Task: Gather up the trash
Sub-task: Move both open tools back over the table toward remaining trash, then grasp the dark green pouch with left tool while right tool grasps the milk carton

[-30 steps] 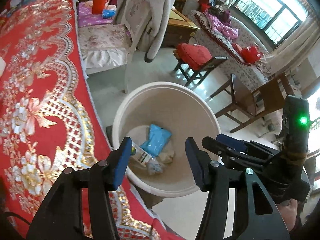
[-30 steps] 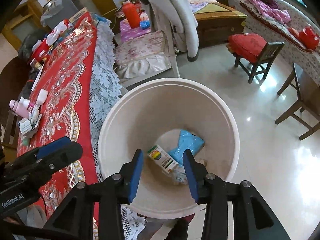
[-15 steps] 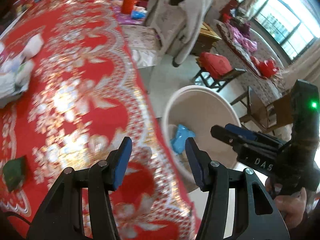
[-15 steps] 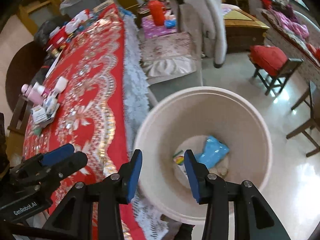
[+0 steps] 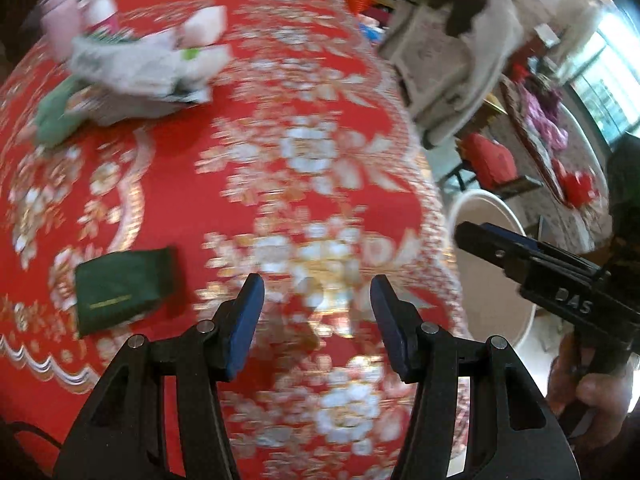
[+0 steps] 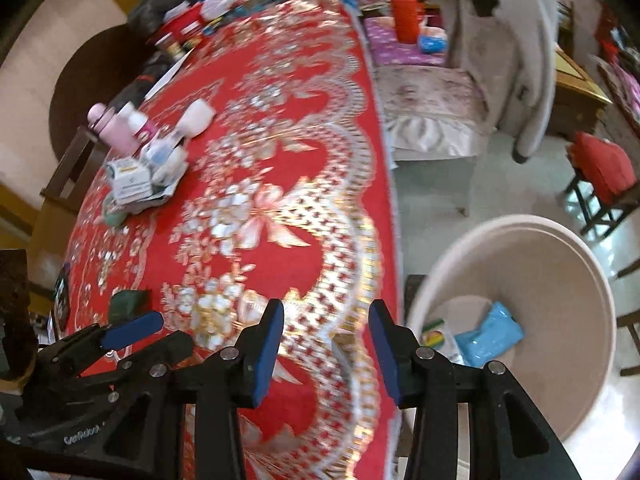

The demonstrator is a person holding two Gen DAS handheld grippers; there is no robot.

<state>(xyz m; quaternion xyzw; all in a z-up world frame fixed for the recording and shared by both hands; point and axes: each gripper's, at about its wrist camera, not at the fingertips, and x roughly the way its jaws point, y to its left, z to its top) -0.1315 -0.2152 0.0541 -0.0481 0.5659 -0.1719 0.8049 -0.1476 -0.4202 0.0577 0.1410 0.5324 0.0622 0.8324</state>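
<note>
Our left claw hangs spread over the red cloth with nothing between its blue pads. A dark green packet lies flat on the surface, to the left of the claw and a little beyond it, apart from it. Farther off, at upper left, sits a heap of white and pink things, too blurred for us to name. To the right our right claw juts in from the edge, gripped by a hand; behind it only a slice of the pale bin shows past the surface's rim.

In the right wrist view the right claw is likewise parted and empty, over the gold-patterned hem of the cloth. The bin stands on the floor to its right, holding a blue pack and a wrapper partly hidden by the claw's frame. The green packet peeks out at left, half covered by the left claw. A pink bottle and small boxes cluster on the surface beyond. A draped chair, a red stool and a glossy floor fill the room.
</note>
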